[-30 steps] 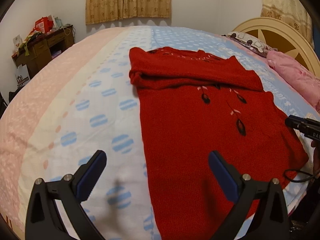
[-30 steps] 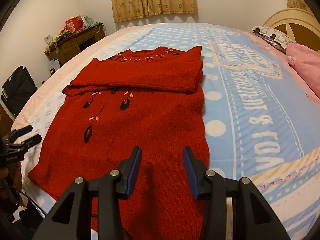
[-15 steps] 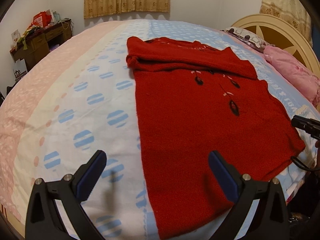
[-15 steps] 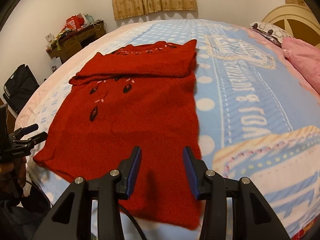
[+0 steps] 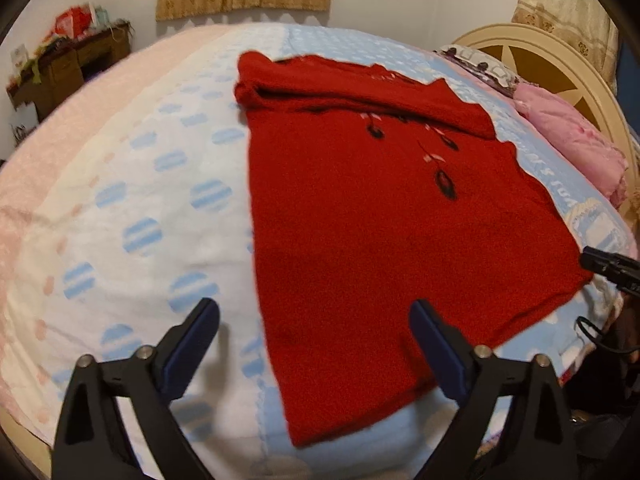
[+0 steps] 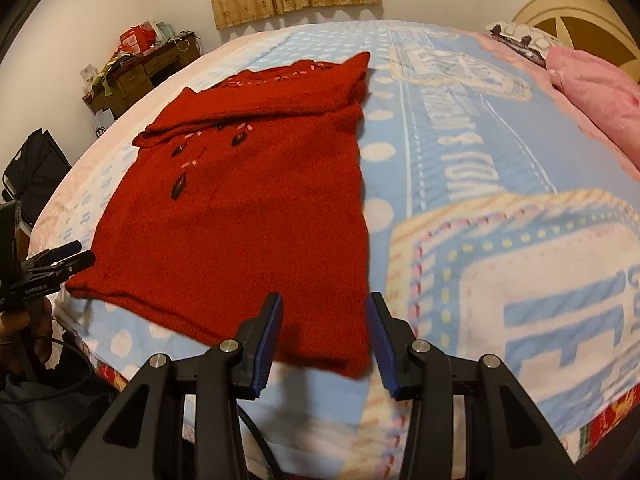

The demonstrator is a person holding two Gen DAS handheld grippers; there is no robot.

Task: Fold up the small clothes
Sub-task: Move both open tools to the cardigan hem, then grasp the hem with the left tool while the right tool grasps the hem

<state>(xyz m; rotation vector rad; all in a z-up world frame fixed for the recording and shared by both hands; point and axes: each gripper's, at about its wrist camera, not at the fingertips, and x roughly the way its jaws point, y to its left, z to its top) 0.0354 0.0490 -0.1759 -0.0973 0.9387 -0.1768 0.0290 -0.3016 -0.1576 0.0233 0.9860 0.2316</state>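
sweater: red sweater (image 5: 360,240) flat on bed (image 5: 120,208), sleeves already folded across its 12 o'clock end, hem at 6
left gripper (image 5: 314,344): spread wide, jaws closing, hem corner between them, pads not touching
right gripper (image 6: 324,332): part-spread over the other hem corner, nothing pinched
risk: closing too high catches one knit layer or the blanket, so the fold drags crooked

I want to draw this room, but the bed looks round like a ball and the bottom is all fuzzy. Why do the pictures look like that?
Left wrist view: the fisheye lens bulges the bed and darkens the corners; the red sweater blurs near its lower hem. Right wrist view: same bulge, and the blanket print is smeared beside the right gripper.
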